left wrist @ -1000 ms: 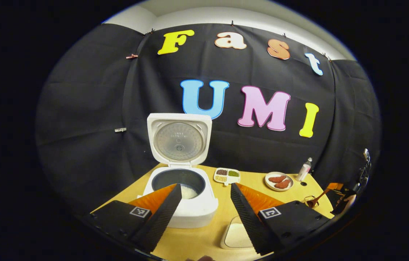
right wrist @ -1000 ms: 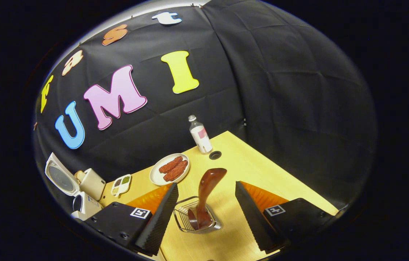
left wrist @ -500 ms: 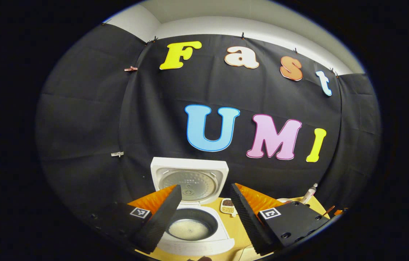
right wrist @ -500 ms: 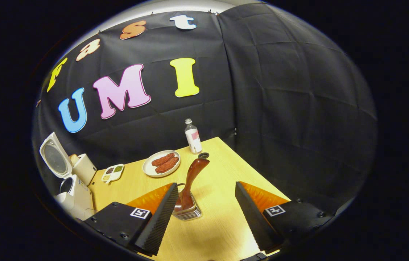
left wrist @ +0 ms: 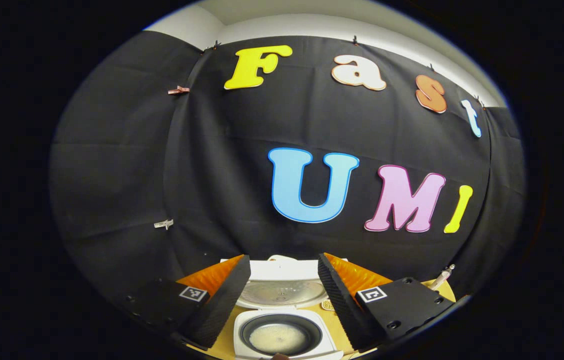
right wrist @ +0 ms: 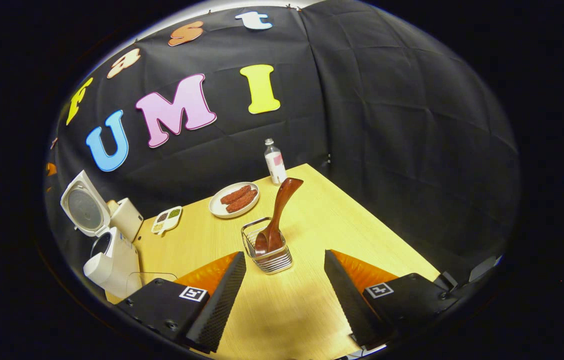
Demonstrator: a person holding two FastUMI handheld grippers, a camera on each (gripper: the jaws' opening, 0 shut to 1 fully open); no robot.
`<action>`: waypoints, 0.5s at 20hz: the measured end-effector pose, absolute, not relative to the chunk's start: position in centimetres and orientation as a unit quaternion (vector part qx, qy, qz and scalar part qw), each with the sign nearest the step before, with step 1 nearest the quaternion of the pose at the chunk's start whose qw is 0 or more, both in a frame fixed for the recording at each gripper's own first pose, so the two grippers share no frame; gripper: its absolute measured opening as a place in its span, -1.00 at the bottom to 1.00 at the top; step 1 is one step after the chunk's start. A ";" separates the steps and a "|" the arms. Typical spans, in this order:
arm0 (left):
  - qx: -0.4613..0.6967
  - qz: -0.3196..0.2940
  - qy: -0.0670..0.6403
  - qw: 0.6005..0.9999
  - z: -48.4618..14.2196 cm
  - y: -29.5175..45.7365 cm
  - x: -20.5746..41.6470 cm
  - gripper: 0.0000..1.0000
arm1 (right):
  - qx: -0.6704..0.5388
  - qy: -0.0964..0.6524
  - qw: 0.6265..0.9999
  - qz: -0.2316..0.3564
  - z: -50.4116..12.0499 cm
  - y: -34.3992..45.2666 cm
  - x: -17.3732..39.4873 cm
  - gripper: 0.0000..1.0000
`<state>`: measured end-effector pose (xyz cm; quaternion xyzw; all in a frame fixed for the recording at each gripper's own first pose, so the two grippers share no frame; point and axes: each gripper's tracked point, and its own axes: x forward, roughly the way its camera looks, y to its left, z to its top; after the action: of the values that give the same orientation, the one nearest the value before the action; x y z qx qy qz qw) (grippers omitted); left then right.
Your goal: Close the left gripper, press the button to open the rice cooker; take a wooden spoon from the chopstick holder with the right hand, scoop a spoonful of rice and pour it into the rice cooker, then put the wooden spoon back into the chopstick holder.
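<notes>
The white rice cooker [left wrist: 284, 332] stands open below my left gripper [left wrist: 282, 258]. Its lid [left wrist: 282, 292] is tipped back and white rice lies in the dark pot [left wrist: 279, 337]. The left gripper is open and holds nothing. In the right gripper view, the brown wooden spoon [right wrist: 282, 207] leans in the wire chopstick holder [right wrist: 268, 255], bowl down. My right gripper [right wrist: 284, 254] is open, a little short of the holder and not touching it. The open cooker [right wrist: 112, 255] also stands at the far left there.
On the wooden table [right wrist: 342, 220] are a plate of sausages [right wrist: 234, 199], a small bottle [right wrist: 275, 162] and a divided dish of beans [right wrist: 166, 220]. A cream box shape [right wrist: 127, 219] sits by the cooker lid; I cannot tell what it is. The table's right edge is close.
The left gripper's view has lifted, so the cooker slid to the bottom. The right gripper drew back from the holder, staying open. The spoon stays in the holder.
</notes>
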<state>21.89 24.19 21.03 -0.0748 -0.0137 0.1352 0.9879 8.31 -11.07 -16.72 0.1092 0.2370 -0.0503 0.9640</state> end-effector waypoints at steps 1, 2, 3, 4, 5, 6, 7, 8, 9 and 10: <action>-0.075 0.133 -0.009 0.988 21.0 24.7 23.0 0.87 | 0.102 0.237 0.965 -0.054 -16.5 -11.3 8.0 0.97; -0.070 0.131 -0.002 0.989 20.9 25.4 24.3 0.87 | 0.095 0.235 0.966 -0.057 -16.3 -11.5 7.8 0.97; -0.064 0.132 0.005 0.989 20.7 26.1 25.5 0.87 | 0.091 0.234 0.966 -0.061 -16.1 -11.7 7.5 0.97; -0.059 0.132 0.011 0.989 20.4 26.7 26.7 0.87 | 0.088 0.232 0.967 -0.064 -15.8 -11.8 7.4 0.97; -0.057 0.132 0.017 0.989 20.3 27.3 27.9 0.87 | 0.086 0.230 0.967 -0.068 -15.5 -12.0 7.3 0.97; -0.058 0.130 0.022 0.990 19.9 27.6 29.1 0.86 | 0.083 0.227 0.968 -0.070 -15.1 -12.1 7.1 0.97; -0.062 0.128 0.033 0.989 19.3 27.7 30.3 0.87 | 0.079 0.224 0.969 -0.071 -14.8 -12.1 7.0 0.97; -0.066 0.123 0.044 0.989 18.7 27.7 31.2 0.87 | 0.075 0.221 0.970 -0.073 -14.6 -12.2 6.7 0.97; -0.066 0.123 0.050 0.989 18.2 27.8 32.1 0.87 | 0.071 0.219 0.970 -0.073 -14.4 -12.1 6.5 0.98; -0.068 0.124 0.057 0.988 17.7 28.0 32.9 0.87 | 0.064 0.216 0.971 -0.075 -14.2 -12.2 6.4 0.97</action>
<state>32.93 28.04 17.72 -0.0676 0.0574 0.1245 0.9883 6.36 -12.22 -14.23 0.0638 0.2164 -0.0746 0.9714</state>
